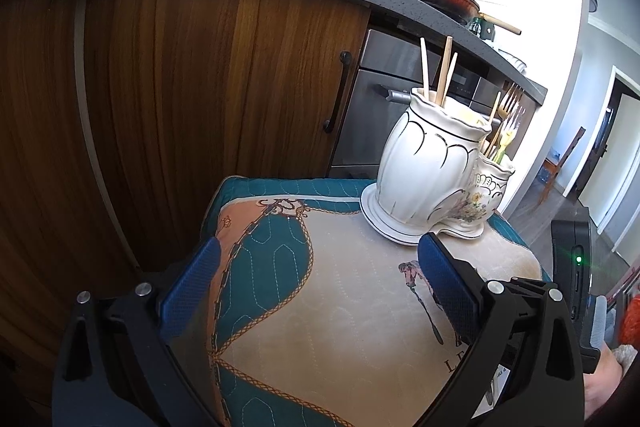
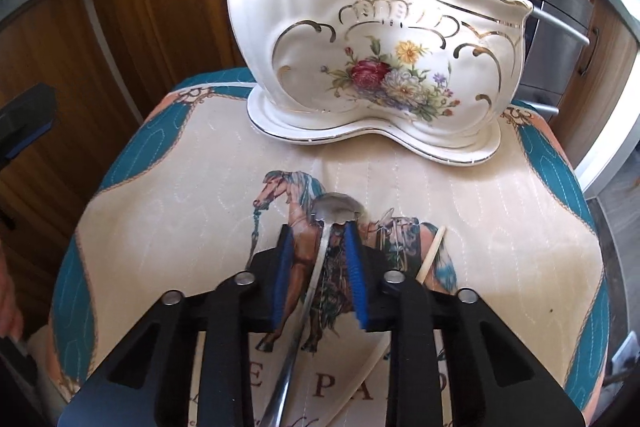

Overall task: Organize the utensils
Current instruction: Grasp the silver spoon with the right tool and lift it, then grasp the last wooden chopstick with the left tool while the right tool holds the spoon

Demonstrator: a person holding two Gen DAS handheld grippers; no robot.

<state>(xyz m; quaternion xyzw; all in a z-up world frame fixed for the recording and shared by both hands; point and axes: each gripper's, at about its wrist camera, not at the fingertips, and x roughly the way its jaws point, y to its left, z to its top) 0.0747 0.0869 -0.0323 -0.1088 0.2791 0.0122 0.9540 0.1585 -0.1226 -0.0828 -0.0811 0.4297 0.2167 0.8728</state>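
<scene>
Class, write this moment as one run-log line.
left gripper: open, empty | right gripper: jaws around spoon, not pressing | holder: behind

Left wrist view, set back at left, angled down over quilted cloth (image 1: 320,307); right wrist view, nearer, steeper; shared: cloth, ceramic holder (image 1: 432,171), cabinets behind.

Daylight enters from the right, overexposing the wall (image 1: 532,39) in the left wrist view and leaving the wooden cabinet (image 1: 160,87) in shade. Glare streaks the ceramic holder (image 2: 360,39). Both fisheye views bend straight edges and vignette to black at the corners. Focus is sharp throughout, without motion blur.
</scene>
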